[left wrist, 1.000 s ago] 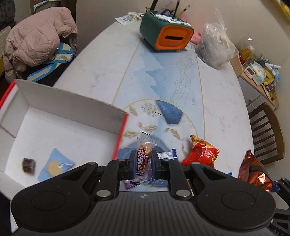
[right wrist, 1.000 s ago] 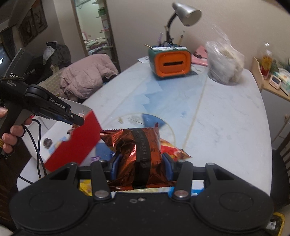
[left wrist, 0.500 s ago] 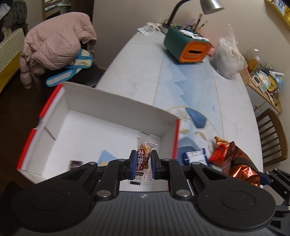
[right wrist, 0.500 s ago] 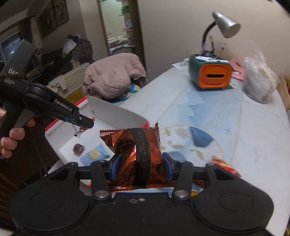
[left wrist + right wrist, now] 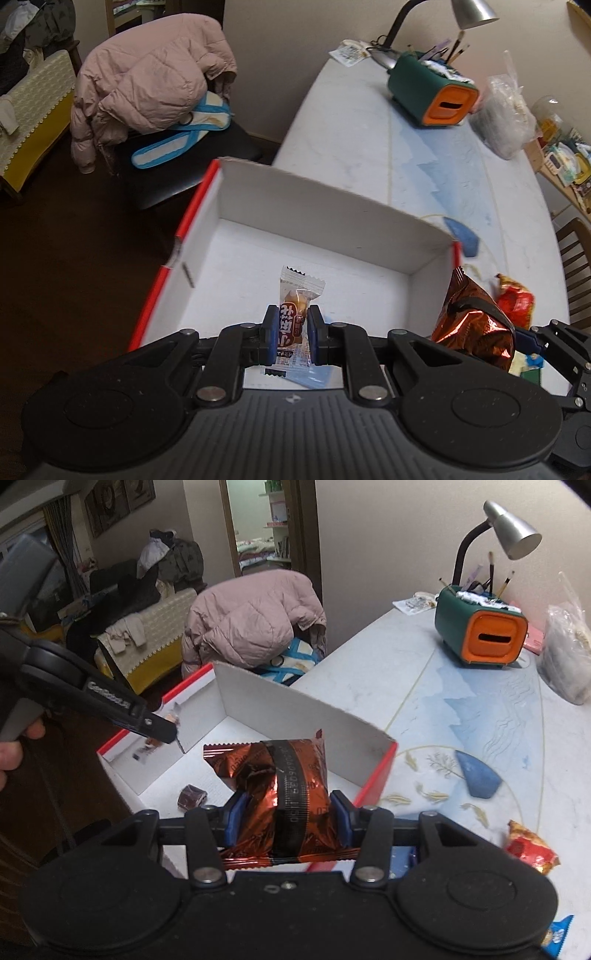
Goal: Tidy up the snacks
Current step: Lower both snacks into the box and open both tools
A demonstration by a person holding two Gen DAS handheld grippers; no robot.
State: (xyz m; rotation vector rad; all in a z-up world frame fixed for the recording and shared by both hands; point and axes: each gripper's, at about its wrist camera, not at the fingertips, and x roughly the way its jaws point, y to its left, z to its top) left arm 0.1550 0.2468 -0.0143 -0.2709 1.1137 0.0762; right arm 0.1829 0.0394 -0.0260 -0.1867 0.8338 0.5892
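My left gripper (image 5: 291,334) is shut on a clear-wrapped candy (image 5: 295,317) and holds it above the inside of the white box with red sides (image 5: 332,221). My right gripper (image 5: 286,825) is shut on a copper foil snack bag (image 5: 284,786) over the box's near right corner (image 5: 380,768); the bag also shows in the left wrist view (image 5: 472,321). A small dark wrapped sweet (image 5: 191,796) lies on the box floor. A light blue packet (image 5: 314,376) lies under my left fingers.
A red snack bag (image 5: 530,849) and a blue packet (image 5: 556,936) lie on the marble table (image 5: 480,709) right of the box. A green-orange holder (image 5: 480,635), lamp (image 5: 509,531) and plastic bag (image 5: 569,653) stand at the far end. A chair with a pink jacket (image 5: 255,624) stands left.
Both grippers have moved left with their snacks, from over the table to over the box. The box now fills the middle of both views.
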